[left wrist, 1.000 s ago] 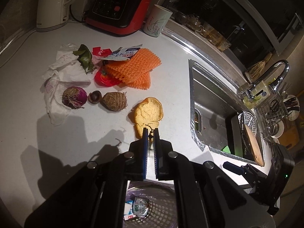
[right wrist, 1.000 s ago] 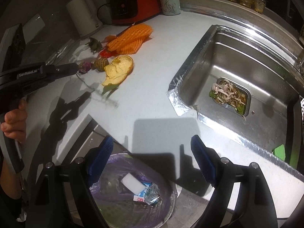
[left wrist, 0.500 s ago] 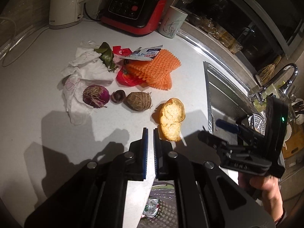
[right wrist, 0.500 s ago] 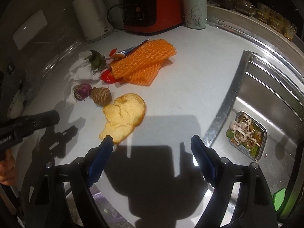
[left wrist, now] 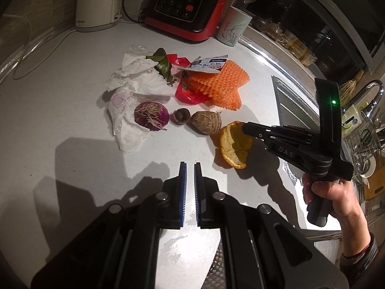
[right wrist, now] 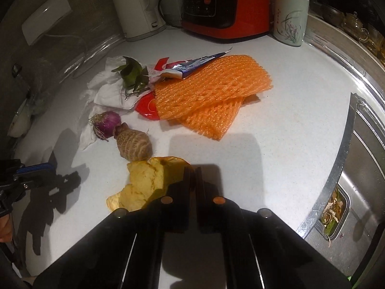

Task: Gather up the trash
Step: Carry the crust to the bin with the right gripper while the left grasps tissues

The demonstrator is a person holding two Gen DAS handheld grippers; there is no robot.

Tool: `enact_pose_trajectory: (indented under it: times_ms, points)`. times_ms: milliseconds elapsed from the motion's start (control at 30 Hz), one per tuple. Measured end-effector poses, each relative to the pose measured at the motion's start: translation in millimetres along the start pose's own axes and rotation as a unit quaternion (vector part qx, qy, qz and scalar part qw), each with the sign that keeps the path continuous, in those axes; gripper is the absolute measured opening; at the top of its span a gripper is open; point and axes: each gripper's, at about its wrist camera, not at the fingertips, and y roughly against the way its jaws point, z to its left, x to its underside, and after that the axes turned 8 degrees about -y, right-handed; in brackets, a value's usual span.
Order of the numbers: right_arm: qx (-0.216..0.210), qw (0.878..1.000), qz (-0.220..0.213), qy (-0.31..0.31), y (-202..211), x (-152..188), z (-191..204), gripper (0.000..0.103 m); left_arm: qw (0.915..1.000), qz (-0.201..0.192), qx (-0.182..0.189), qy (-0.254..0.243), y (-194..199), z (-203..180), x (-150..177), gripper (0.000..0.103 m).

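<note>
- Two hand-held grippers are working over the white bench (left wrist: 60, 110), both tilting steeply down toward it.
- The right hand-held gripper (left wrist: 245, 128) is reaching in from the right side of the left wrist view, its black fingers lying nearly level across the picture with the tips at the orange peel (left wrist: 234, 144).
- Its jaws are closing at this moment; in its own view the right hand-held gripper (right wrist: 192, 175) is showing its fingers drawn almost together, with the edge of the orange peel (right wrist: 146, 180) at the left finger. Whether the pads are actually pinching the peel I cannot tell.
- A bare hand (left wrist: 334, 200) with a dark sleeve at the wrist is wrapping around the right tool's grip, which is pointing down while its body is standing upright above, a green light glowing on it.
- The left hand-held gripper (left wrist: 190, 168) is hovering above bare bench with its blue pads together and nothing between them.
- The peel is lying curled and cup-like just beside a brown taro root (left wrist: 207, 121), close to the sink edge (right wrist: 336, 163).
- Further trash is sitting beyond: a purple onion (left wrist: 151, 115), crumpled tissue (left wrist: 142, 82), green leaves (left wrist: 163, 65), a torn wrapper (left wrist: 209, 63) and orange foam netting (right wrist: 211, 84).
- A kettle (left wrist: 101, 2), a red appliance (left wrist: 187, 4) and a cup (left wrist: 233, 30) are standing along the back.
</note>
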Motion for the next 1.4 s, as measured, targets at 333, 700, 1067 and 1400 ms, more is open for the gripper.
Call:
enact_pose_trajectory:
  times_ms: [333,700,1067,1400]
  points:
    - [-0.012,1.0,-0.022,0.007,71,44,14,0.005,0.9994,-0.019,-0.028,0.01,-3,26,-18,0.055]
    - [-0.044,0.997,0.055,0.019,92,152,51,0.005,0.9985,-0.022,-0.044,-0.024,-27,32,-46,0.072]
    - [-0.042,0.993,0.111,0.018,54,205,72,0.005,0.996,-0.029,-0.084,-0.005,-45,69,-79,0.082]
    - [-0.041,0.992,0.116,0.005,50,199,69,0.005,0.9964,0.005,-0.085,-0.002,-74,79,-87,0.035]
